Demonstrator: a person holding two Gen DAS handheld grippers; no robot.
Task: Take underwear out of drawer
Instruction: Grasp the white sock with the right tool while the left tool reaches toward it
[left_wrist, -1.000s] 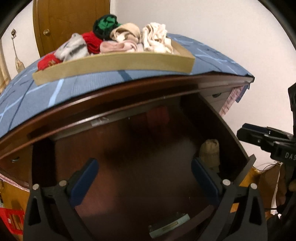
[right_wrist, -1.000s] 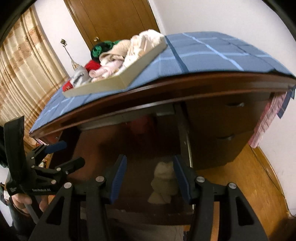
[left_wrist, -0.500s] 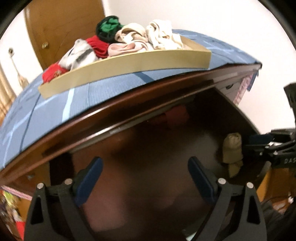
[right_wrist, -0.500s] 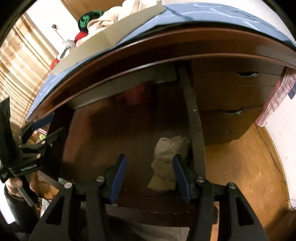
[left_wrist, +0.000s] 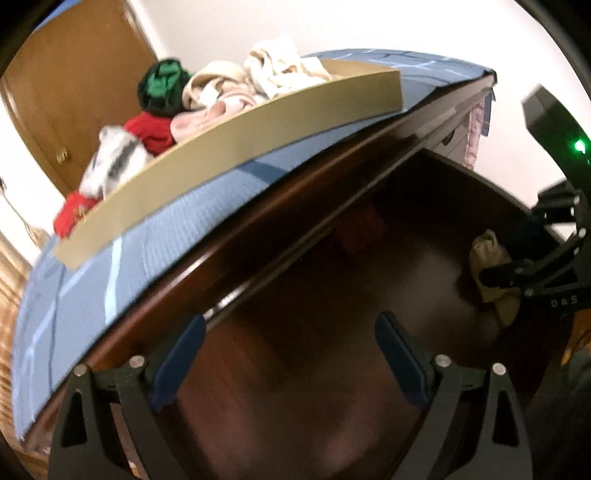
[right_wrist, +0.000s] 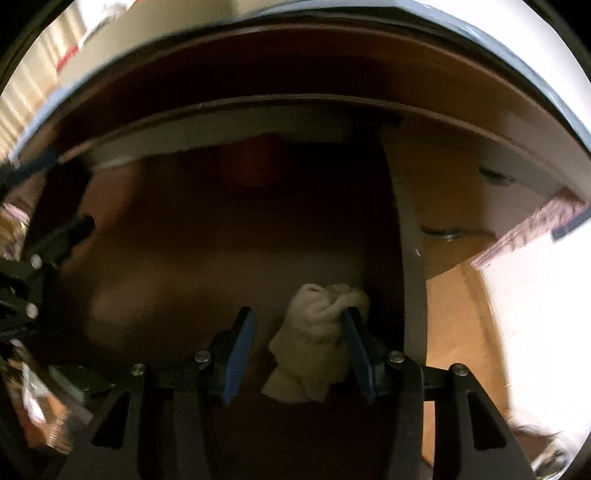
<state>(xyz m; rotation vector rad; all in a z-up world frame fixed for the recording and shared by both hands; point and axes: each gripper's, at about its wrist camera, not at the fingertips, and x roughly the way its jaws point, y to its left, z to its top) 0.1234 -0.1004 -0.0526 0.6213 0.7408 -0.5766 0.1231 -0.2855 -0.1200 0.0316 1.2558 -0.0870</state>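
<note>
Underwear (right_wrist: 314, 343), a cream-coloured rolled bundle, lies on the floor of the open dark-wood drawer (right_wrist: 229, 258), close against the drawer's right side wall. In the right wrist view its long axis runs from the lower centre of the frame up and slightly to the right, the knotted, bunched end pointing toward the upper right and the flatter, looser end toward the bottom. The fabric looks soft and ribbed, gathered into folds at the bunched end.

The right gripper (right_wrist: 297, 345) points steeply down into the drawer, and its jaws have just been closing a little; they stand part-open around the bundle. The right blue pad touches the bunched end, while a clear gap shows between the left pad and the cloth, so the bundle is between the jaws but not clamped.

In the left wrist view the same underwear (left_wrist: 491, 273) shows at the right of the frame, partly behind the black frame of the right gripper (left_wrist: 532, 273). The left gripper (left_wrist: 291, 358) hangs over the drawer's middle, its jaws wide apart after closing slightly, nothing between them.

At the upper left of that view a shallow cardboard tray (left_wrist: 236, 158) sits on the blue-covered counter (left_wrist: 92, 295), heaped with rolled garments in green, red, pink, cream and grey.
</note>
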